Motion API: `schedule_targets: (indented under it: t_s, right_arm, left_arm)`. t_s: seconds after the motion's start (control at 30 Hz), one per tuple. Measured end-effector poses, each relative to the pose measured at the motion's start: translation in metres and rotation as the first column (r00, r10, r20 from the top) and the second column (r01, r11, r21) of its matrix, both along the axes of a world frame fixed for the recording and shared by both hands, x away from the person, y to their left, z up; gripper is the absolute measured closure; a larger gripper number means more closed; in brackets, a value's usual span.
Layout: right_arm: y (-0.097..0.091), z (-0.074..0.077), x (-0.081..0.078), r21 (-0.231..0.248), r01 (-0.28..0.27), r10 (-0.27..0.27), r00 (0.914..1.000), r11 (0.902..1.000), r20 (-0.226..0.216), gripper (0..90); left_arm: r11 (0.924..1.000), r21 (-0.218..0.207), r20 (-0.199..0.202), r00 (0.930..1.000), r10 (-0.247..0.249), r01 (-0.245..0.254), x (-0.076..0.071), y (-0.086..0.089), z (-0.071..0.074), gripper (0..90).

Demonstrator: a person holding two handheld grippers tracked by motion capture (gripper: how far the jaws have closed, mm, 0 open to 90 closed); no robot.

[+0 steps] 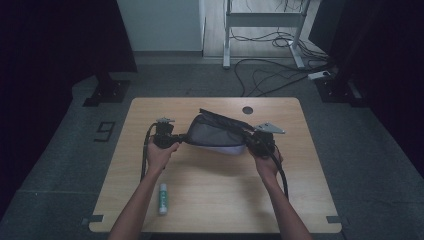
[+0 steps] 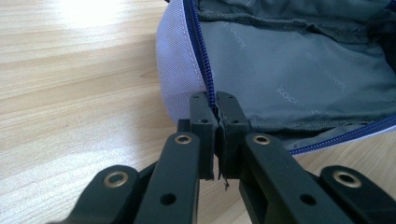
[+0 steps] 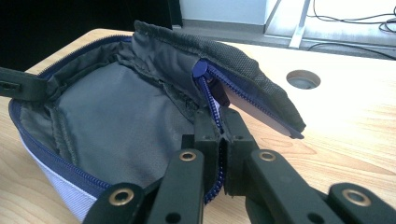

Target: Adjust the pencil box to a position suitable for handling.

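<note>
Grey fabric lines the open pouch [image 1: 216, 136], which sits mid-table [image 1: 210, 200] between my two tools. I have the left gripper [image 2: 214, 103] clenched on the pouch's rim at the blue zipper [image 2: 200, 42], and the right gripper [image 3: 219, 128] clamped on the zipper edge at the opposite end, beneath the raised flap [image 3: 243, 77]. Near my left forearm lies a glue stick [image 1: 162, 198].

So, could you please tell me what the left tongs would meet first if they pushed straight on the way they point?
Probably the pouch itself: the left tongs are already shut on its zipper edge, with the grey lining right ahead.
</note>
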State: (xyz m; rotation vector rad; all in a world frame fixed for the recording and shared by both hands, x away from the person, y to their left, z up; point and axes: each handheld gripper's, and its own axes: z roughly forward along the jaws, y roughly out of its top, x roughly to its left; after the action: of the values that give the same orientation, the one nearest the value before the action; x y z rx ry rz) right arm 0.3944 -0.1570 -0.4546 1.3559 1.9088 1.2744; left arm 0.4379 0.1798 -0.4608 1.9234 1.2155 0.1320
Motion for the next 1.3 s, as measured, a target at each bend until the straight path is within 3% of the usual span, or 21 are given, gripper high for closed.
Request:
schedule_targets:
  t_s: [0.33, 0.8, 1.2, 1.3]
  right_arm:
    - [0.002, 0.003, -0.005, 0.007, -0.010, 0.010, 0.9999, 0.9999, 0.012, 85.6]
    - [0.005, 0.009, -0.019, 0.024, -0.034, 0.033, 0.9988, 0.9992, 0.037, 85.6]
    - [0.008, 0.005, -0.029, 0.033, -0.051, 0.050, 0.9980, 0.9982, 0.040, 85.6]
    - [0.008, 0.004, -0.034, 0.043, -0.056, 0.055, 0.9976, 0.9975, 0.042, 85.6]
  left_arm:
    - [1.0000, -0.001, 0.003, 1.0000, -0.006, 0.006, -0.006, 0.004, 0.003, 86.7]
    - [0.9996, -0.022, 0.029, 0.9994, -0.019, 0.019, -0.025, 0.012, 0.008, 86.4]
    - [0.9986, -0.047, 0.027, 0.9994, -0.023, 0.024, -0.040, 0.019, -0.002, 86.4]
    - [0.9984, -0.047, 0.042, 0.9987, -0.028, 0.030, -0.048, 0.020, -0.003, 86.3]
